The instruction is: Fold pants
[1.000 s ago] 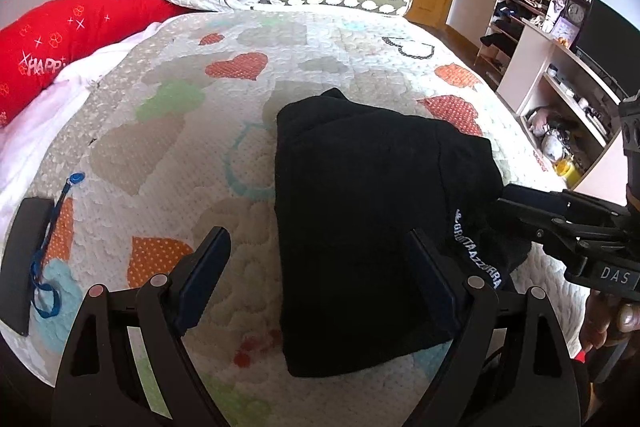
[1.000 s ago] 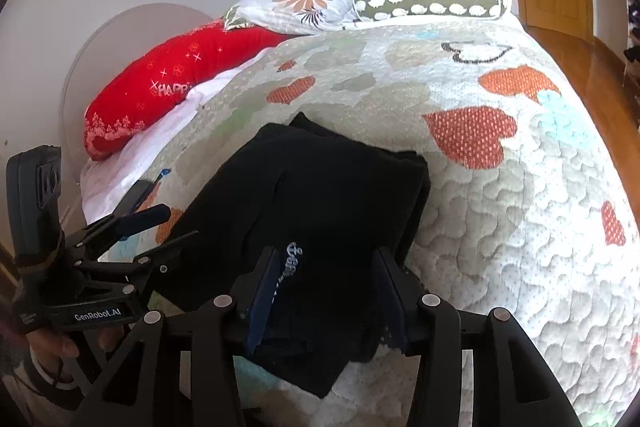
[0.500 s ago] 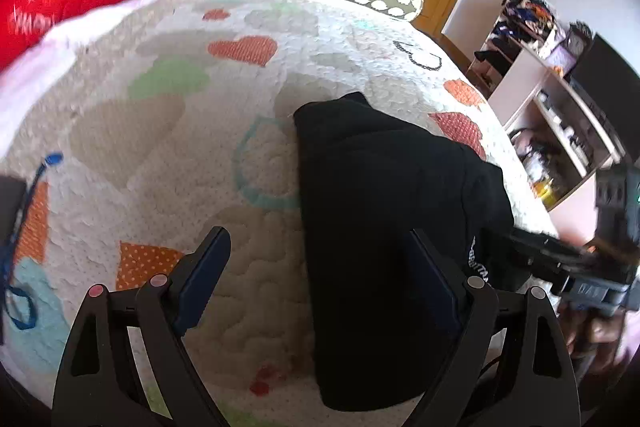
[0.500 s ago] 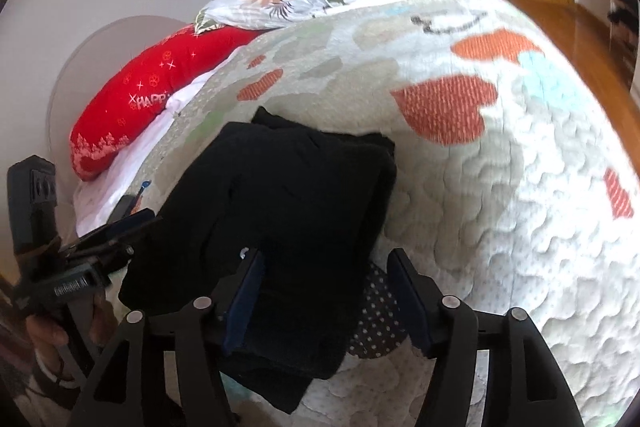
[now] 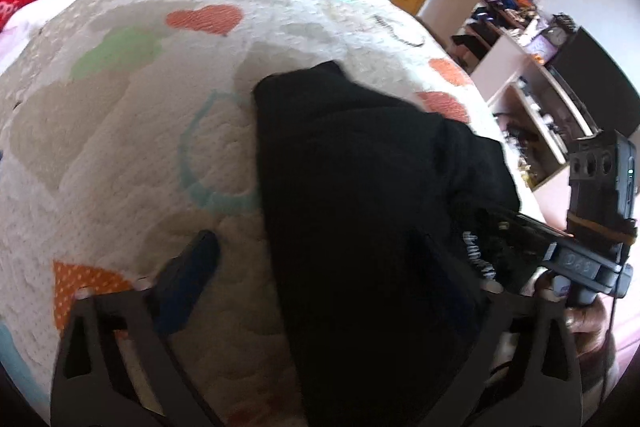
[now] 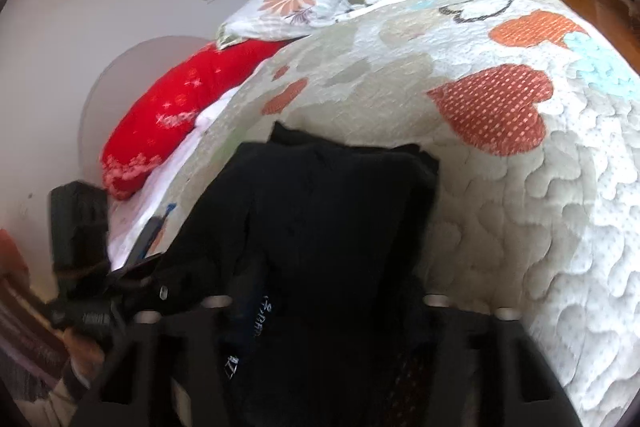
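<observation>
The black pants point(image 5: 360, 211), a soft, thick folded slab, lie on the bed's quilted heart-print cover point(image 5: 120, 155), centre frame. The left gripper point(image 5: 320, 267) straddles their near left edge, fingers spread and just closing. The right gripper point(image 6: 324, 311), closing too, appears half shut over the near hem, grip unclear. Both should pinch all layers evenly.

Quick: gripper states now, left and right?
Left gripper: open, just closing, straddling the black pants' edge.
Right gripper: just closing over them; grip cannot be told.
</observation>
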The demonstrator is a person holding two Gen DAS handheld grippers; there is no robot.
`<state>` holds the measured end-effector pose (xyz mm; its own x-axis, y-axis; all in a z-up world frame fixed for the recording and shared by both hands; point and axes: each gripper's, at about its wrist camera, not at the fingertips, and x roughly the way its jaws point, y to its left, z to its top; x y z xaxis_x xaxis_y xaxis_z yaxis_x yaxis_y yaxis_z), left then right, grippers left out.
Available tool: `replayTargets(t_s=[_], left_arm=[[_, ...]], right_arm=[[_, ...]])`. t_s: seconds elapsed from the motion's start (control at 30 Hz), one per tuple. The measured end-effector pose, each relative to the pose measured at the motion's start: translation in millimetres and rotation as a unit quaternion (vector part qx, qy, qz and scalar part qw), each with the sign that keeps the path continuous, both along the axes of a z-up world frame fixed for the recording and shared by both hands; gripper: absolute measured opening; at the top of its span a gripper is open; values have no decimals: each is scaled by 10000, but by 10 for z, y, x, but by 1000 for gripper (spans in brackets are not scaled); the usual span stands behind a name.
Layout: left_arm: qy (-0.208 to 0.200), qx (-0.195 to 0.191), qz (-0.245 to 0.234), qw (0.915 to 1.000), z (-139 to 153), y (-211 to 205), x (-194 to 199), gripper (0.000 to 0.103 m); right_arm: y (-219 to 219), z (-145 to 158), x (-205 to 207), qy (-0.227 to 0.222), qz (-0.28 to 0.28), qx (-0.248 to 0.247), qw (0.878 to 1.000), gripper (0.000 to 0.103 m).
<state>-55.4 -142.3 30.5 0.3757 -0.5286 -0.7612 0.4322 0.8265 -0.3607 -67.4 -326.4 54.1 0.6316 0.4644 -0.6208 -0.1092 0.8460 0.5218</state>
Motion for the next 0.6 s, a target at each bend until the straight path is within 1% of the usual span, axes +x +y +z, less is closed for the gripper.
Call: replayTargets(t_s=[0.03, 0.07, 0.1, 0.13, 0.2, 0.27, 0.3, 0.37, 0.4, 0.43, 0.47, 0.5, 0.53, 0.57, 0.6], left_arm=[[16, -144, -134, 9998, 35, -24, 0, 58], [-96, -45, -104, 9999, 90, -54, 2, 57], [-224, 87, -125, 9996, 149, -106, 15, 52], [-350, 133, -168, 9992, 203, -148, 33, 47], [-508, 132, -172, 9985, 318, -209, 104, 46], [-606, 91, -161, 9980, 410, -247, 190, 46], [-691, 99, -155, 9974, 452, -282, 250, 46], [-688, 166, -144, 9974, 423, -340, 360, 46], [-569, 252, -119, 9980, 341, -381, 449, 48], [-455, 350, -49, 9983, 256, -405, 520, 51], [-315, 533, 61, 9981, 147, -417, 583, 54], [-240, 572, 174, 9979, 71, -383, 608, 66], [-256, 489, 250, 9982, 71, -332, 584, 71], [-278, 421, 304, 9983, 99, -254, 538, 71], [-306, 417, 331, 9981, 131, -209, 498, 71]], right_arm=[[22, 42, -6, -67, 5, -101, 9999, 37], [50, 105, -12, -171, 39, -229, 9996, 35], [75, 185, -11, -274, 54, -331, 9991, 34], [84, 257, -5, -370, 36, -387, 9986, 33], [72, 408, 46, -574, -38, -499, 9971, 32], [-13, 519, 138, -692, -136, -473, 9964, 32], [-52, 536, 188, -695, -184, -433, 9965, 32], [-155, 505, 357, -619, -311, -339, 9970, 32], [-190, 453, 440, -530, -365, -339, 9973, 33], [-214, 375, 534, -361, -404, -408, 9977, 38], [-230, 260, 654, -45, -469, -600, 9971, 48], [-254, 184, 699, 163, -582, -784, 9951, 48], [-297, 142, 687, 201, -571, -759, 9953, 50], [-337, 151, 636, 142, -576, -655, 9961, 50], [-390, 193, 546, 92, -716, -649, 9953, 51]])
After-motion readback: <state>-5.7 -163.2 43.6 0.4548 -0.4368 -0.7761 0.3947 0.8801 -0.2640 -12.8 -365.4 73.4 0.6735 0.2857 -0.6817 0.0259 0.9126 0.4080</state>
